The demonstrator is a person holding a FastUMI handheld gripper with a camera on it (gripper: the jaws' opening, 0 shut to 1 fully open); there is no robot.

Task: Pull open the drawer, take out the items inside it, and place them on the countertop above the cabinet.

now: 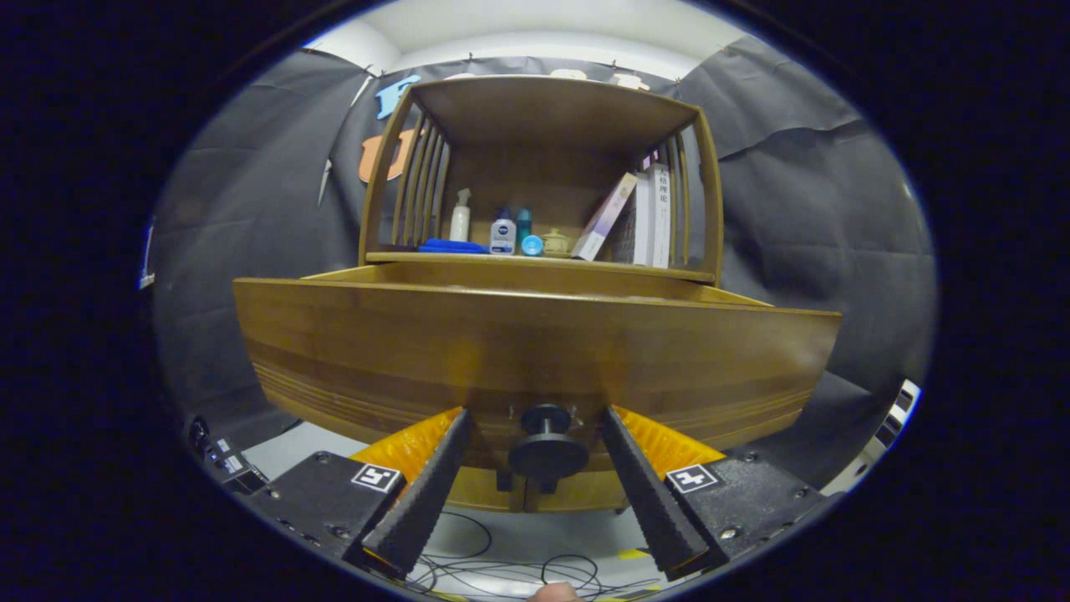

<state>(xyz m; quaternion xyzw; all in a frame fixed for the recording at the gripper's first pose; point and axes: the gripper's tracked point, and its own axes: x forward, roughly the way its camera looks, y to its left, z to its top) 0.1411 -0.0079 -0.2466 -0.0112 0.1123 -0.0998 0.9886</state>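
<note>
The wooden drawer (535, 351) stands pulled out of the cabinet toward me, its front panel close ahead. Its black round knob (547, 451) sits between my two black fingers (426, 493), with a gap on each side. My gripper (535, 422) is open around the knob, touching nothing. The drawer's inside is hidden behind its front panel. The countertop (535, 261) above the drawer carries a blue cloth (451, 246), a white spray bottle (461, 216), a small white and blue bottle (502, 232), a teal bottle (524, 224), a blue lid (532, 245) and a small yellowish pot (556, 242).
Books (644, 216) lean at the right of the shelf under a wooden top (543, 104) with slatted sides. Loose cables (518, 568) lie on the pale floor below the drawer. A fingertip (556, 594) shows beneath my fingers. Black boxes (221, 456) sit low at left.
</note>
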